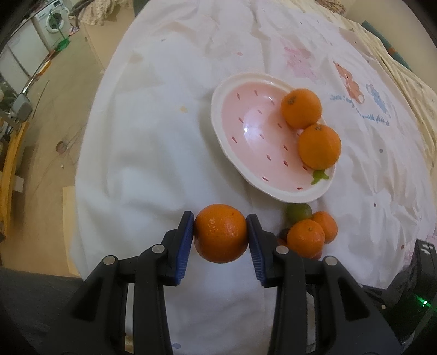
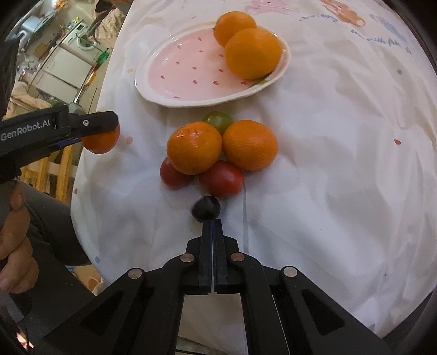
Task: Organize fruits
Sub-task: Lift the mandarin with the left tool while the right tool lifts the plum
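Note:
My left gripper (image 1: 220,217) is shut on an orange (image 1: 220,237), held above the white cloth at the table's near left. The right wrist view shows the same orange (image 2: 101,142) under the left gripper's fingers (image 2: 95,123). A pink strawberry-shaped plate (image 1: 245,136) holds two oranges (image 1: 301,108) (image 1: 319,146). My right gripper (image 2: 212,222) is shut with nothing between its pads. A small dark fruit (image 2: 205,209) lies just ahead of its tips. Beyond that is a pile of two oranges (image 2: 194,151) (image 2: 250,144), two red fruits (image 2: 174,174) (image 2: 221,177) and a green fruit (image 2: 218,120).
A wrinkled white cloth (image 2: 341,163) with cartoon prints covers the round table. The table edge curves along the left, with floor and a washing machine (image 1: 56,20) beyond it. A hand (image 2: 13,232) grips the left tool's handle.

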`<state>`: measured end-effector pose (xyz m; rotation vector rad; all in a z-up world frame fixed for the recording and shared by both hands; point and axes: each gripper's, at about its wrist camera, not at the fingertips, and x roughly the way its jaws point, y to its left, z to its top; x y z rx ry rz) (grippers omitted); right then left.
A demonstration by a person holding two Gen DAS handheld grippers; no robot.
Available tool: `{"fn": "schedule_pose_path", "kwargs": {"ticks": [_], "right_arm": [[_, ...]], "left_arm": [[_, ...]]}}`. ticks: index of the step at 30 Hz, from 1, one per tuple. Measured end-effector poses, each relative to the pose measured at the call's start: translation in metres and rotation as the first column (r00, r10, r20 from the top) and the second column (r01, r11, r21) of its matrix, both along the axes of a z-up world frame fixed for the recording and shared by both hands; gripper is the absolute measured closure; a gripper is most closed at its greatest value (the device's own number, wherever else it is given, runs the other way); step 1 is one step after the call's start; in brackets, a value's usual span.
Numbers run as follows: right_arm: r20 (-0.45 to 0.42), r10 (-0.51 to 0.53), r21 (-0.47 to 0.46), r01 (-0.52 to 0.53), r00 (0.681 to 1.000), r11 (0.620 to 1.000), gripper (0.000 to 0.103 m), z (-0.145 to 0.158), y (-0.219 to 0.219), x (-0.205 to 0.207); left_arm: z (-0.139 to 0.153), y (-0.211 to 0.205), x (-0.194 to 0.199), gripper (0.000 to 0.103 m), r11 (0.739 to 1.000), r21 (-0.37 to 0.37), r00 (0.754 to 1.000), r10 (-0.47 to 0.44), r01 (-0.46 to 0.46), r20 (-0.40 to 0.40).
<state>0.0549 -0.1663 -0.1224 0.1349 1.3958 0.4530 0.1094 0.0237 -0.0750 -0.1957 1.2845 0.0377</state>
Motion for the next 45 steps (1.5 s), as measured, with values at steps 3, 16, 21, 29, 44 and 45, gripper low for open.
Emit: {"fn": "schedule_pose_path", "kwargs": {"ticks": [3, 16, 21, 29, 44, 45], "right_arm": [[-0.028, -0.032, 0.053, 0.033, 0.999, 0.998, 0.102, -0.001, -0.014, -0.001], [0.008, -0.106, 0.022, 0.106, 0.994, 0.994, 0.059, -0.008, 0.006, -0.003], [0.066, -0.093, -0.068, 0.098, 0.993, 0.993, 0.059, -0.015, 0.027, 0.006], [0.092, -0.008, -0.181, 0.025, 0.996, 0.983, 0.078, -0.015, 0.040, -0.003], [0.127, -0.025, 0.073, 0.016, 0.992, 0.997, 0.078, 0.050, 0.005, -0.021], [0.138, -0.030, 0.088, 0.018, 0.990, 0.996, 0.078, 0.055, 0.003, -0.019]], "left_arm": [[0.004, 0.009, -0.001, 0.068, 0.999, -0.010, 0.999, 0.034, -0.033, 0.014], [0.015, 0.014, 0.000, 0.068, 0.993, -0.105, 0.998, 0.060, -0.057, 0.024], [0.019, 0.014, -0.002, 0.068, 0.989, -0.137, 0.998, 0.055, -0.051, 0.026], [0.018, 0.014, -0.001, 0.068, 0.989, -0.137, 0.998, 0.055, -0.053, 0.015], [0.016, 0.008, -0.003, 0.068, 0.999, -0.022, 0.997, 0.034, -0.032, 0.065], [0.016, 0.009, -0.003, 0.068, 0.999, -0.018, 0.997, 0.035, -0.034, 0.065]]}}
